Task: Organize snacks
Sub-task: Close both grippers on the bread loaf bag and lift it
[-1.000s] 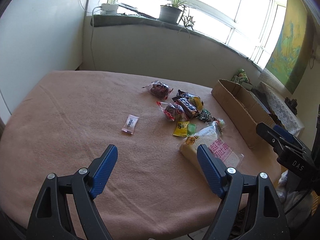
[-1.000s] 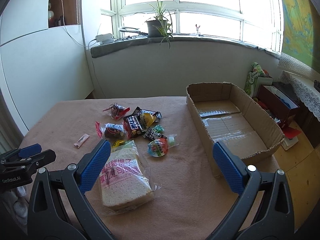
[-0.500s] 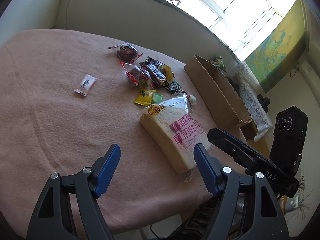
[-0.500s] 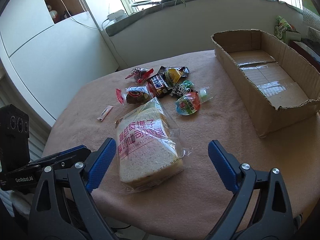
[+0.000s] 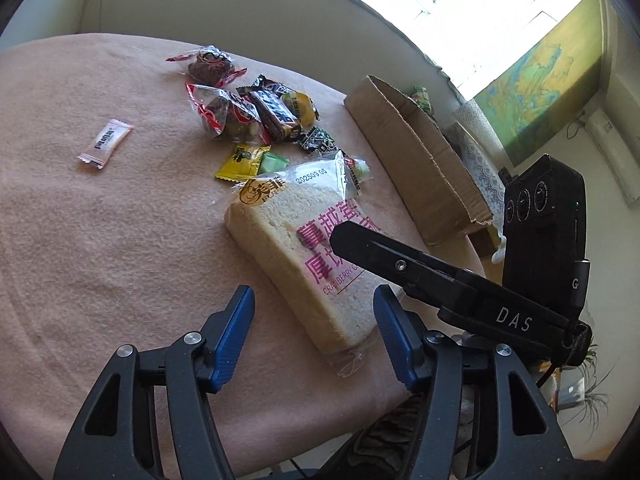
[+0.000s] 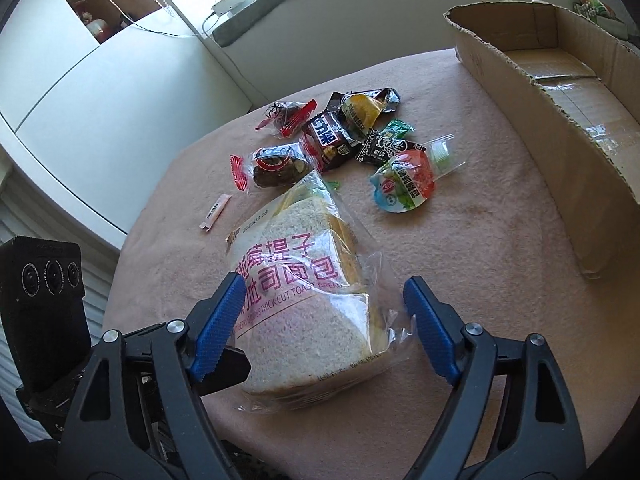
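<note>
A: Where was the bread?
B: The bagged bread [image 6: 304,304] lay flat on the desk [image 6: 500,240], at its near edge, with the other snacks [image 6: 340,140] heaped just beyond it and a small pink sachet [image 5: 106,143] well apart to the left.
A: And the box?
B: The cardboard box [image 6: 560,92] stood open at the right side of the desk, nothing visible inside.
A: The right hand-held gripper?
B: The right hand-held gripper [image 6: 326,312] straddled the near end of the bread; its jaws had just been closing, yet both blue pads [image 6: 430,330] still stood clear of the bag.
A: The left one?
B: The left hand-held gripper [image 5: 314,326] hung over the near corner of the loaf, jaws about half wide and also just closing, gripping nothing. The right gripper's finger crossed just above the bread in its view.
</note>
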A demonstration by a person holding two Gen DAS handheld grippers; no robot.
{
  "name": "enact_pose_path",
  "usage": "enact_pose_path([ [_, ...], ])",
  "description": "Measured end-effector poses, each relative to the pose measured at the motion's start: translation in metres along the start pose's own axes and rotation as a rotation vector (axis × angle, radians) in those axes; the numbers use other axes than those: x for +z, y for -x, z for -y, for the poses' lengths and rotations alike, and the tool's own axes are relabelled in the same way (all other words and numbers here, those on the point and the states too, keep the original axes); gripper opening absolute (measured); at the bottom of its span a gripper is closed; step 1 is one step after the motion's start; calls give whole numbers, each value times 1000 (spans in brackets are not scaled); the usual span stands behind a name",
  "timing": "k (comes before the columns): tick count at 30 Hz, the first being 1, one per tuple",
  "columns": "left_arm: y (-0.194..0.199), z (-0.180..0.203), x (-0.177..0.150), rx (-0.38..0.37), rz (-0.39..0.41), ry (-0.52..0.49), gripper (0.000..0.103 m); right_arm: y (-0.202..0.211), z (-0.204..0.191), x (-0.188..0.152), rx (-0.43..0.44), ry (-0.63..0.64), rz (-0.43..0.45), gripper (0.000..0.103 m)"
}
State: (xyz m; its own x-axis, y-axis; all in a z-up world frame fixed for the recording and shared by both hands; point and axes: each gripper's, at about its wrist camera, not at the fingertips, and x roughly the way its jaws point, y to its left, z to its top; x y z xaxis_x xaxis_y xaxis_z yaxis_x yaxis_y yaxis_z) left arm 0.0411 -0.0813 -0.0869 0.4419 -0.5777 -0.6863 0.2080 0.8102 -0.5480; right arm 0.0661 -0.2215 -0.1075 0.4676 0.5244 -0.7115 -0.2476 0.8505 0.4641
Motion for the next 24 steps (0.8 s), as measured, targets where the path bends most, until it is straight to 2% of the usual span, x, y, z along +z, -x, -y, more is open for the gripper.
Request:
enact_pose_path([
  [6, -5, 2, 0, -17, -11, -20, 50, -5, -1, 3, 14, 18, -27, 81],
  [15, -10, 13, 5, 16, 14, -87, 49, -6, 0, 3, 53, 20, -79, 72],
  [24, -5, 21, 9, 31, 39, -125, 49, 3, -4, 6, 64, 20, -59, 67],
])
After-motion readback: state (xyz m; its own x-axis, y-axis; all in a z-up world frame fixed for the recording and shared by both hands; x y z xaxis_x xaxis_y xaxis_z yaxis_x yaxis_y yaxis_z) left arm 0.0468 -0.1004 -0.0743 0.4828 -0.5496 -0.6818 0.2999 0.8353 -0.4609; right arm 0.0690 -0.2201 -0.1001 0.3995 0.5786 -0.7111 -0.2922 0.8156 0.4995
